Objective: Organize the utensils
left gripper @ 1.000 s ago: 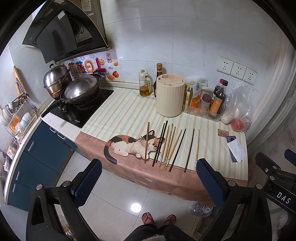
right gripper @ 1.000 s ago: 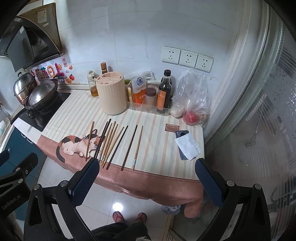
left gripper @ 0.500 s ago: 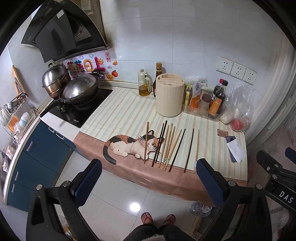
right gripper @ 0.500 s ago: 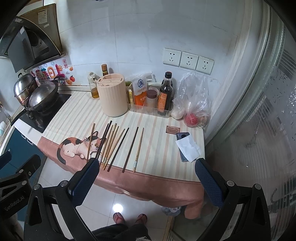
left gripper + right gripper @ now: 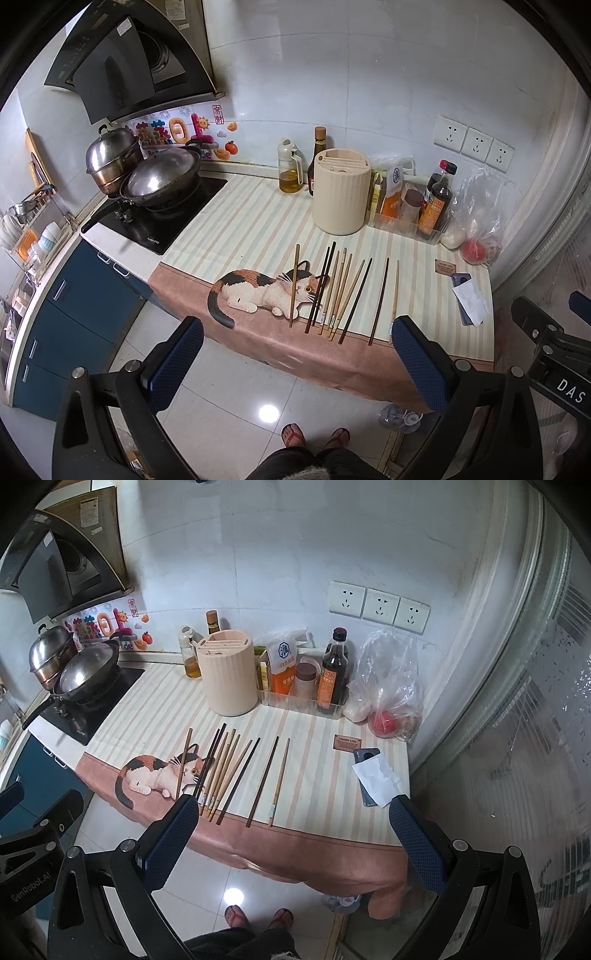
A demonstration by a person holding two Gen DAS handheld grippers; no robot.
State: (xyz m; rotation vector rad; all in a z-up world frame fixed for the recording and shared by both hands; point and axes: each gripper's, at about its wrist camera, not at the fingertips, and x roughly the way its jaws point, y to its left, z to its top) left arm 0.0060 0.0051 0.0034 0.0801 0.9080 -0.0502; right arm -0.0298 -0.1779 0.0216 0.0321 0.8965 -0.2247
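Several chopsticks (image 5: 341, 293), some pale wood and some dark, lie side by side on the striped cat-print cloth (image 5: 251, 236), tips toward the wall; they also show in the right wrist view (image 5: 231, 771). A beige slotted utensil holder (image 5: 341, 192) stands upright behind them, also in the right wrist view (image 5: 231, 677). My left gripper (image 5: 295, 360) is open and empty, held back above the floor in front of the counter. My right gripper (image 5: 291, 836) is open and empty, also short of the counter edge.
A wok (image 5: 162, 181) and steel pot (image 5: 110, 155) sit on the stove at left. Oil bottles (image 5: 290, 171), a clear bin of condiments (image 5: 410, 206) and a plastic bag (image 5: 476, 218) line the wall. A phone under tissue (image 5: 469, 299) lies at right. The person's feet (image 5: 314, 435) stand below.
Both grippers have drifted slightly toward the counter and downward. Nothing on the counter has moved.
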